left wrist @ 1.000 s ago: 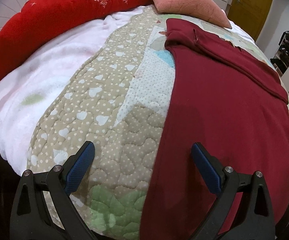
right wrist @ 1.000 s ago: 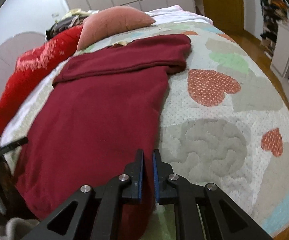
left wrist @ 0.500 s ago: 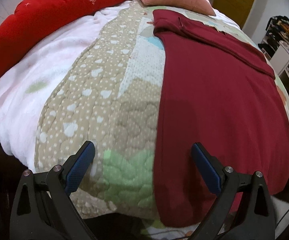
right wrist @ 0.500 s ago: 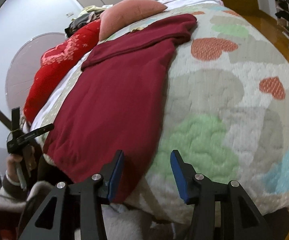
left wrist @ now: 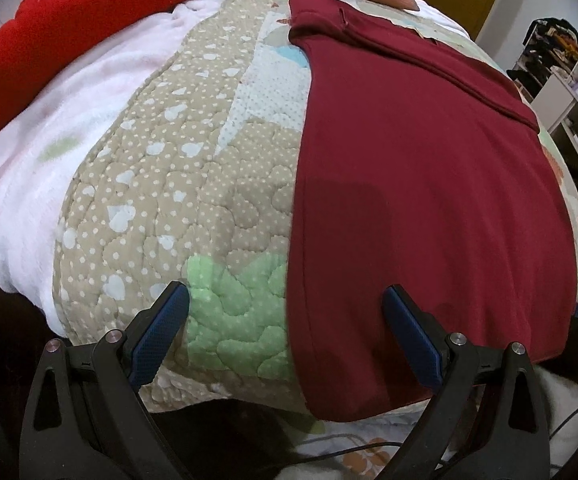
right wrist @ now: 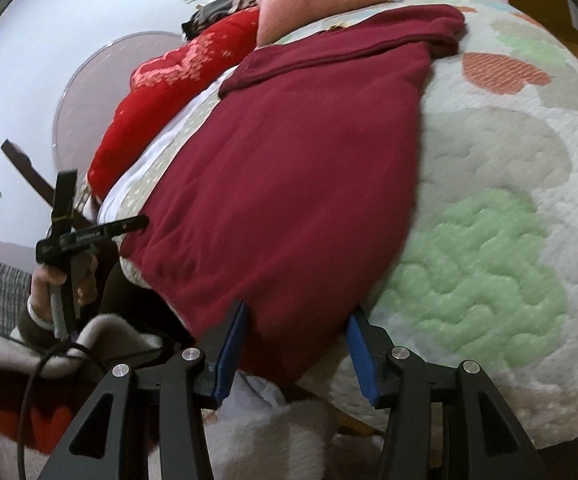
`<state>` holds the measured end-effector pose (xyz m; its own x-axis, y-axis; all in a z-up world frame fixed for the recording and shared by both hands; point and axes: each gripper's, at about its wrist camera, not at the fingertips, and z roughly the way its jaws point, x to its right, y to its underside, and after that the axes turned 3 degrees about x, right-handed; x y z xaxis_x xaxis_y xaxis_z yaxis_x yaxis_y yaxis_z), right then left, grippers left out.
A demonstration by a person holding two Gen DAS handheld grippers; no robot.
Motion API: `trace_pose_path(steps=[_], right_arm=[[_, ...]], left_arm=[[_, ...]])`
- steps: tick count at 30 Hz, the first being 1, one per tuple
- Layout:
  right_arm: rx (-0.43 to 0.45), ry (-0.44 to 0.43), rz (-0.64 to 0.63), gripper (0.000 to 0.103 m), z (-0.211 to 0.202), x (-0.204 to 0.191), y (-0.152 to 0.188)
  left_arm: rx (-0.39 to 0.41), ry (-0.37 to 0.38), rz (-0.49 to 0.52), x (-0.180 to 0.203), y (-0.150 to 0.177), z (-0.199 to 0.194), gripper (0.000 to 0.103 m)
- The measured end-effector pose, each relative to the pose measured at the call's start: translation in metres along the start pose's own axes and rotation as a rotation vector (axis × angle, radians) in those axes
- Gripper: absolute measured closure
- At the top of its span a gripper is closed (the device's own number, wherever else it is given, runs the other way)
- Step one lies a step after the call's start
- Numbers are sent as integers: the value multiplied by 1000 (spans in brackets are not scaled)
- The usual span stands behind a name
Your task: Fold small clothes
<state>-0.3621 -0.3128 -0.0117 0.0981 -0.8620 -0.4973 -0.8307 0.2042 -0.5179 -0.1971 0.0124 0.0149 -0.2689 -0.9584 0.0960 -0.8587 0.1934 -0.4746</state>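
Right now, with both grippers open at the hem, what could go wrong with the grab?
The left gripper straddles the maroon garment's side edge, so it may pinch the quilt too. The right gripper frames the hem's corner, hanging off the bed; a shallow bite could slip.
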Motion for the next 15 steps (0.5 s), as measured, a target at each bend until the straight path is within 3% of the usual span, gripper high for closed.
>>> trace_pose_path(steps=[8,10,15], right_arm=[[1,-78,49,54,5,8,7],[6,-99,57,53,6,8,8],[5,-124,62,52,9,7,10]], left_arm=[[-29,39,19,9,4,3,5],[-33,41,17,9,4,3,10],[-40,62,-7,6,1,-3,35]])
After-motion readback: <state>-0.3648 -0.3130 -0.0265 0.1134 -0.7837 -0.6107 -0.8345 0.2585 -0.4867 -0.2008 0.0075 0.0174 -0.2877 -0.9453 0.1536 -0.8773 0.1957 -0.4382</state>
